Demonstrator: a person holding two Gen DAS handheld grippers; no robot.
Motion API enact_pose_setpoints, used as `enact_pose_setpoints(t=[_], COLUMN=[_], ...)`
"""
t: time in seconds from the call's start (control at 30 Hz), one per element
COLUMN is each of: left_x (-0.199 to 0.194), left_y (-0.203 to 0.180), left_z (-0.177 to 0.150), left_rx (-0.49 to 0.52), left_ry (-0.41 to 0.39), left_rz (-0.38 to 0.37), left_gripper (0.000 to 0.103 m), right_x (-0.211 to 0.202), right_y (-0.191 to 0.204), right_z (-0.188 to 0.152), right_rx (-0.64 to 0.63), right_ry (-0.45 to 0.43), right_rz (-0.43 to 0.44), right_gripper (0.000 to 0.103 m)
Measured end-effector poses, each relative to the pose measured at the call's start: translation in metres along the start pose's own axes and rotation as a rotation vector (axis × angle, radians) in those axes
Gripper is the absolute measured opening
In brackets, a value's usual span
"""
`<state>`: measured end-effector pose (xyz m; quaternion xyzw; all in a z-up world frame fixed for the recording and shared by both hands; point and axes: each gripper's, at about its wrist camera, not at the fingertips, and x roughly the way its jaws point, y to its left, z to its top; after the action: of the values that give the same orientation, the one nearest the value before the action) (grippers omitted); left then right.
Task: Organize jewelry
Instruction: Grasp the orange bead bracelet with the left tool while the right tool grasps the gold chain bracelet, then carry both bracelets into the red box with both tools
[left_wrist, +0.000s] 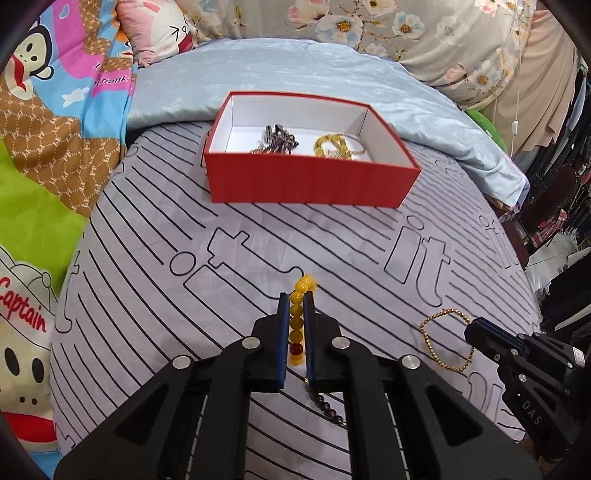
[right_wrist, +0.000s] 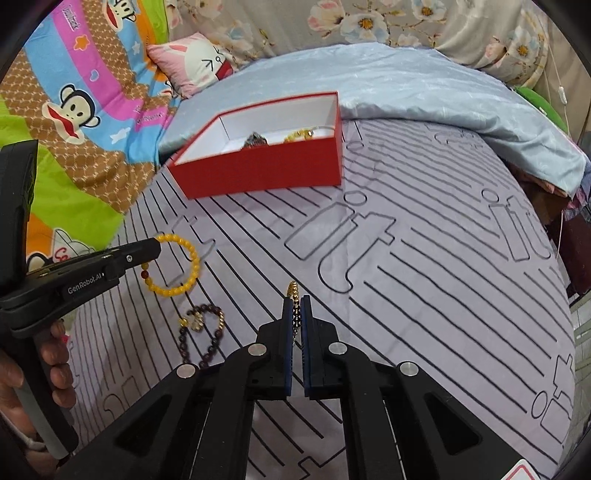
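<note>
Striped bedsheet (left_wrist: 147, 236) held the red box (left_wrist: 310, 184) farther back, while the left gripper (left_wrist: 296, 306) pinched the yellow bead bracelet (right_wrist: 177, 266) and the right gripper (right_wrist: 295, 306), apparently, the gold chain bracelet (left_wrist: 445, 339), both needing carrying to the box.

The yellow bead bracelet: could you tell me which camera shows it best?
The right wrist view: the yellow bead bracelet shows as a whole loop, pinched by the left gripper. The left wrist view shows only a row of beads between that gripper's fingers.
</note>
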<state>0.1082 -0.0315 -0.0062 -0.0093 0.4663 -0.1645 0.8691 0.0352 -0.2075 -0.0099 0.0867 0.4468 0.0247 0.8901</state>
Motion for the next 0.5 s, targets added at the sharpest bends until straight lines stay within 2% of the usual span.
enact_pose_setpoints(t=[0.27, 0.5], left_x=[-0.027, -0.042], left_y=[-0.005, -0.014], left_z=[0.025, 0.067], left_rx=[0.017, 0.049], left_ry=[-0.066, -0.146], left_rz=[-0.021, -0.02], left_gripper=[0.006, 0.006], right_x=[-0.023, -0.029], right_y=[0.008, 0.011], right_z=[0.031, 0.079], right_rx=[-0.029, -0.048], right_ry=[-0.085, -0.164], right_rz=[0.02, 0.037], right_gripper=[0.004, 0.004])
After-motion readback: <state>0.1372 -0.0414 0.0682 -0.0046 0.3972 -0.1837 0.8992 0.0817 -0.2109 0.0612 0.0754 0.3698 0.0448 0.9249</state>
